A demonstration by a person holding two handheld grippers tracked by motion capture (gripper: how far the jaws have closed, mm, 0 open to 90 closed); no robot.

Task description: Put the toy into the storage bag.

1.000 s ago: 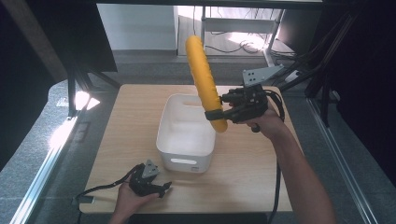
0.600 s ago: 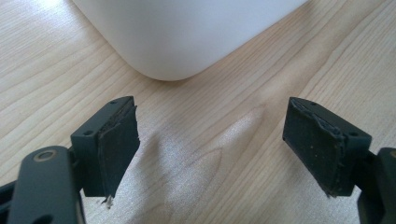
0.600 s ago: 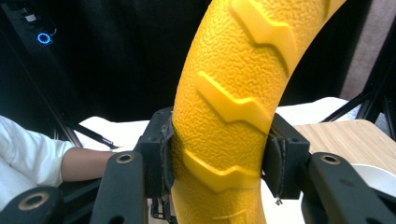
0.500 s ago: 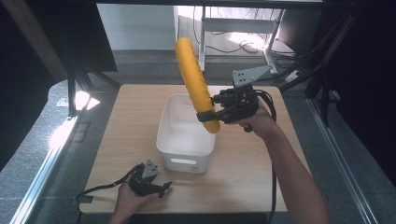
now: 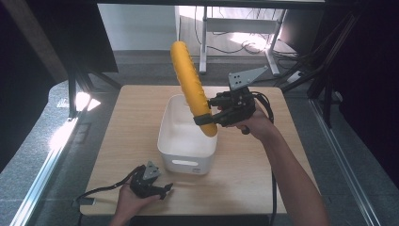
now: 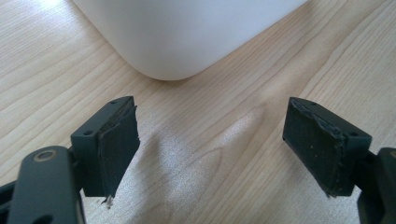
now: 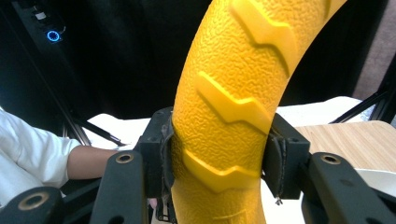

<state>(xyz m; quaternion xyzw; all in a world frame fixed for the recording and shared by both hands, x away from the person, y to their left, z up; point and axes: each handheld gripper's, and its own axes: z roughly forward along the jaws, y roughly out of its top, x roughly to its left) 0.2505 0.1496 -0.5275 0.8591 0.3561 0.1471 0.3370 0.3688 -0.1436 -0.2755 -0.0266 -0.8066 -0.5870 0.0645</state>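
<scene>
**Yellow roller held above the white bin, left hand-held gripper idle on the worktop**

Start at the left of the high view: your left hand-held gripper [image 5: 162,189] rests low on the wooden worktop [image 5: 131,141], near its front edge, with your hand wrapped around its body and its cable trailing off toward the left. From the left gripper view you can see its jaws spread wide apart with nothing between them, just bare wood grain, and the rounded corner of the white bin [image 6: 187,32] lies just ahead of the pads [image 6: 116,140]. The gripper is near the bin's front wall but apart from it.

Move to the middle: the white bin [image 5: 165,146] sits on the worktop, open side up, with a slot handle in its near wall.

Over the bin's right rim stands the yellow roller [image 5: 190,84], a long curved piece with a pebbled skin and raised zigzag ridges. It tilts, with its top end leaning back and to the left and its lower end hanging just above the bin's right edge; whether that end touches the rim you cannot tell.

At the right, your right hand-held gripper [image 5: 207,118] is clenched on the roller near its lower end. In the right gripper view both pads press against the roller [image 7: 224,107] from either side. Your right forearm reaches in from the lower right.
</scene>
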